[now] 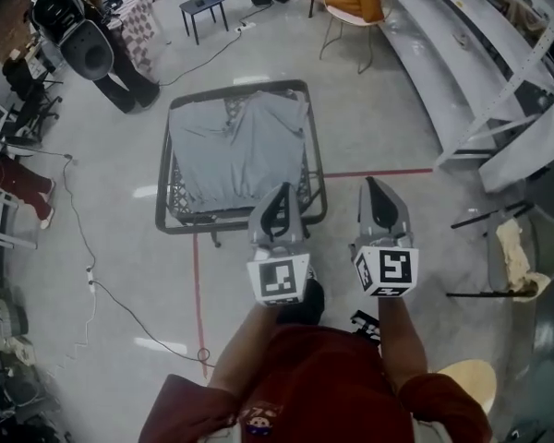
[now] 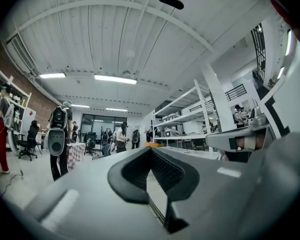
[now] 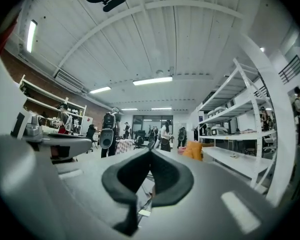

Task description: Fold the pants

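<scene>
Big warehouse-type lab, I'd say: white shelving racks, strip lights on a ribbed ceiling, taped concrete floor, people wearing backpack rigs.

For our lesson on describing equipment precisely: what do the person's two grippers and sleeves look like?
Both the left gripper and the right gripper have grey, tapering bodies with black ribbed pads inside. Each carries a white cube printed with black square markers. The person wears a dark red top whose sleeves leave the forearms bare.
</scene>
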Action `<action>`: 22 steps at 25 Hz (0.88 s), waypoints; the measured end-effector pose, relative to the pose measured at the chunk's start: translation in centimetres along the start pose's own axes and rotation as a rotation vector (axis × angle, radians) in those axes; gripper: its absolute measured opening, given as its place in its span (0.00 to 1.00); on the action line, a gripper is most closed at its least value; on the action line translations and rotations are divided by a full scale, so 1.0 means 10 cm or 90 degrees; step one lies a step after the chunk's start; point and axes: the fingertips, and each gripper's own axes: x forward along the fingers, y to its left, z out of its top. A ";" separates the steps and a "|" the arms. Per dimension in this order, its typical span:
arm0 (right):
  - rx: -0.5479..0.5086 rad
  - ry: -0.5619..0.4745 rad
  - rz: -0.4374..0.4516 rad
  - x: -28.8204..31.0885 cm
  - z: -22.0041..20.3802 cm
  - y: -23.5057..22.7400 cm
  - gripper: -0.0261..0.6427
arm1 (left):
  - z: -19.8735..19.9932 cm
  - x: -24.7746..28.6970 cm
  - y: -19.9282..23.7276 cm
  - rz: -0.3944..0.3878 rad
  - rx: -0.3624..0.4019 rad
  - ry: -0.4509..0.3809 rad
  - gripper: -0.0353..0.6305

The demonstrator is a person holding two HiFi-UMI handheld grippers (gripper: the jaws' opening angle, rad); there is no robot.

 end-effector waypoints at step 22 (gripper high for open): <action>-0.006 -0.031 0.207 2.49 0.32 -0.07 0.04 | 0.09 1.65 1.00 0.194 0.013 -0.013 0.06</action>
